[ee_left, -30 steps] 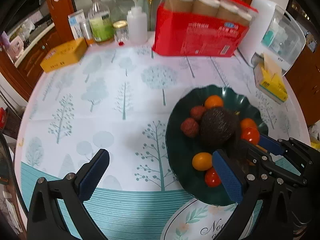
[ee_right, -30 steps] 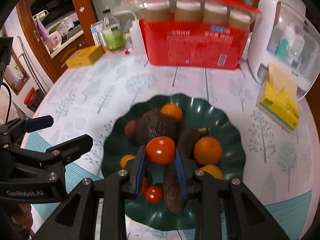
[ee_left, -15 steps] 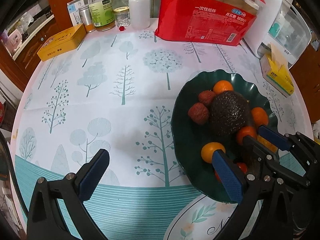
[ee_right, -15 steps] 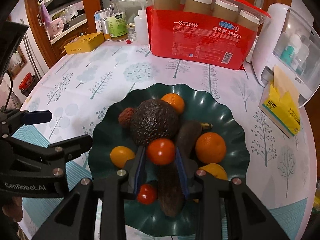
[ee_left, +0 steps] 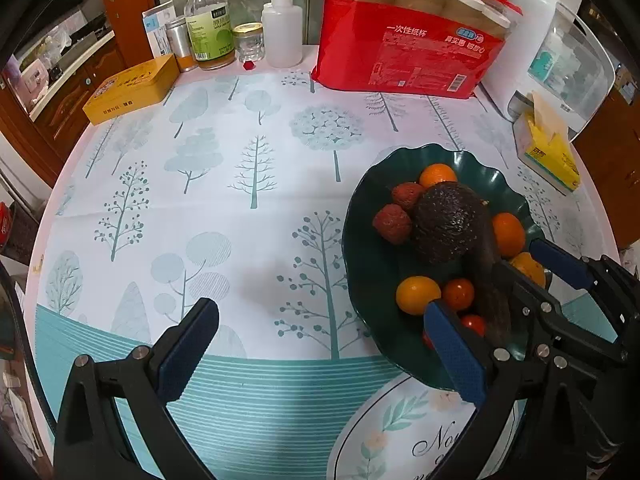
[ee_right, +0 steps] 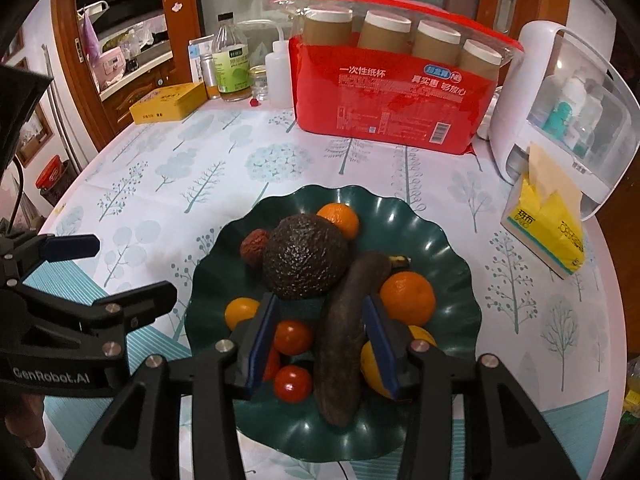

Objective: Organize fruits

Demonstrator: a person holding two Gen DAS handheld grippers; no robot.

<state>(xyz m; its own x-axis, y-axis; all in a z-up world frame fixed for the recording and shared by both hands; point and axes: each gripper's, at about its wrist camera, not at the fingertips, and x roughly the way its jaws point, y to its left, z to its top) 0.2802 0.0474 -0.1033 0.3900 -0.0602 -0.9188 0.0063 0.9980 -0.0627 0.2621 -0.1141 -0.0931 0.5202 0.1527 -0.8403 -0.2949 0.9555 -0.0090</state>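
Tomato (ee_right: 292,337) lies, seemingly free, between right hand-held gripper (ee_right: 320,344).

— How is the scene lit?

— Even indoor light is cast from above; a faint shadow is thrown on the tablecloth (ee_left: 248,216) ahead of the left gripper (ee_left: 320,344).

— And sharpness?

— Detail is held crisply at centre. Glare is seen on the red package (ee_right: 400,96) beyond the right gripper (ee_right: 320,344). Edges are bent and darkened by the fisheye lens.
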